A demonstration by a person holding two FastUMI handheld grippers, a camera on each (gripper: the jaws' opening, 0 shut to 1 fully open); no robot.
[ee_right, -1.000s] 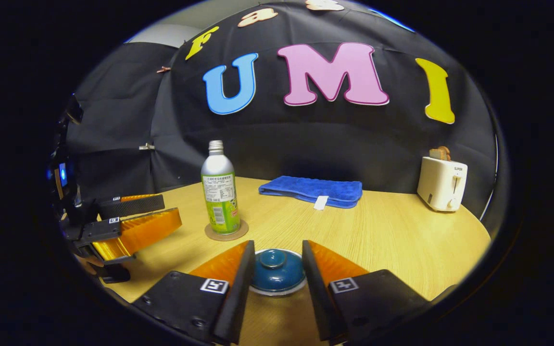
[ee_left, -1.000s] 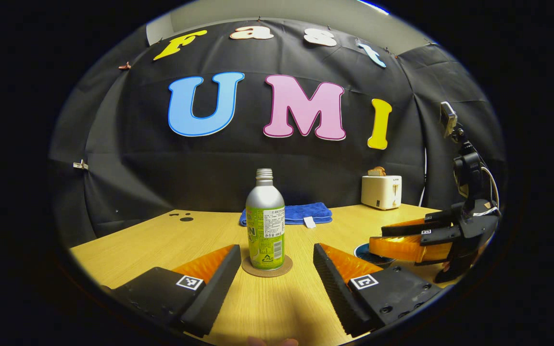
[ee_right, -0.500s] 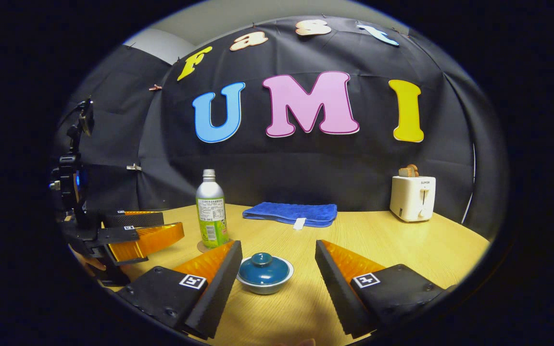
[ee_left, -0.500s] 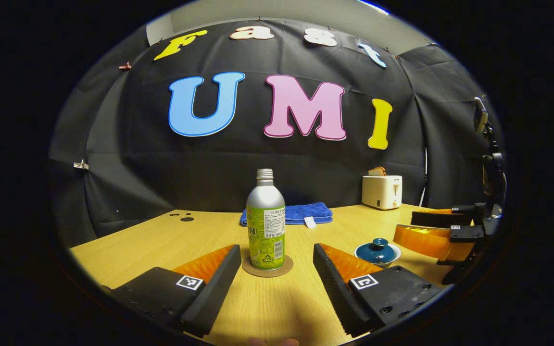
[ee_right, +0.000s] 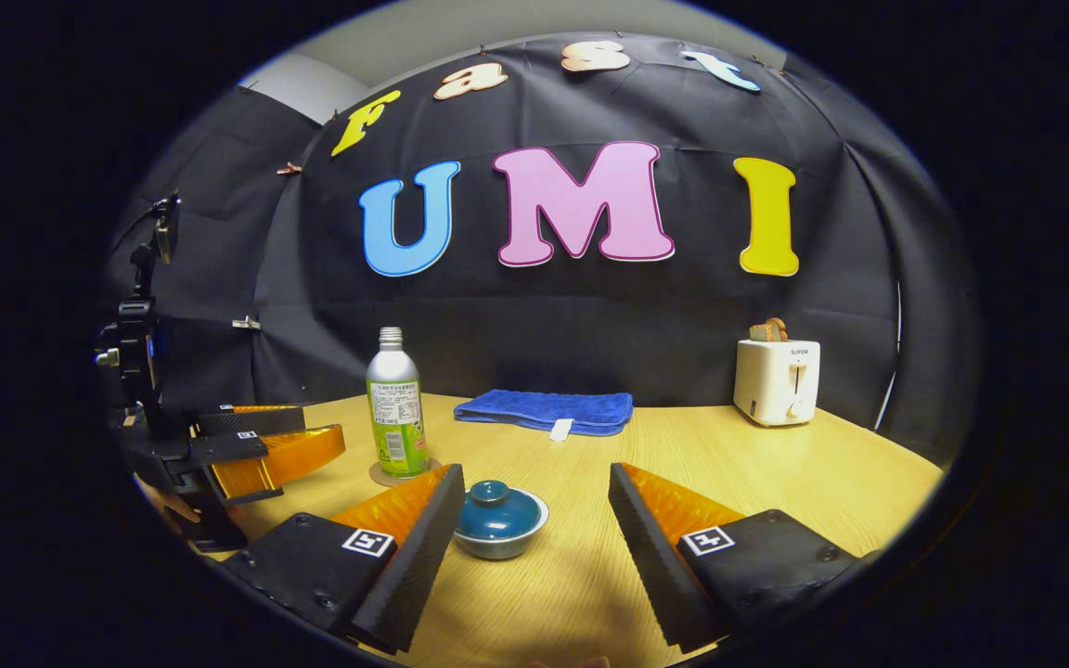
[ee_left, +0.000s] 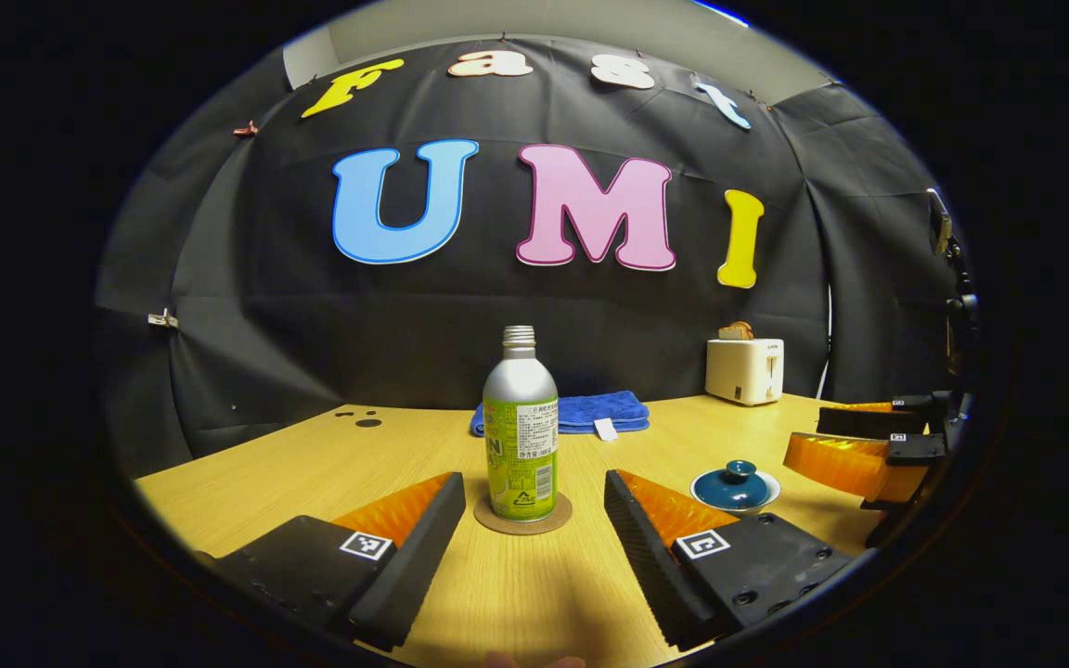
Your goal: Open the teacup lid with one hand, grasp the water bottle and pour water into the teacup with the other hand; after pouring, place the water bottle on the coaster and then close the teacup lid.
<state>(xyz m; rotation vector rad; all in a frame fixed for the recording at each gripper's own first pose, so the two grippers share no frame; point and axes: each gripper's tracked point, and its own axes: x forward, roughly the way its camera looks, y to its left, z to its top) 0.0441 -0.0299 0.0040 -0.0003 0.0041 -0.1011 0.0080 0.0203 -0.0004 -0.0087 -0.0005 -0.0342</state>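
The toaster [ee_right: 777, 381] carries a small brand word on its front, too small to read with certainty. The bottle [ee_left: 521, 430] has a printed label with fine text and a barcode, none of it legible. Square black-and-white coded markers sit on the gripper fingers [ee_left: 366, 545], bearing no readable characters.

A pale wooden worktop [ee_right: 776, 482] stands against a black cloth wall [ee_right: 544, 315]. At the back lie a folded blue towel [ee_right: 548, 409] and a white toaster [ee_right: 776, 380] holding bread. Light falls dimly from above.
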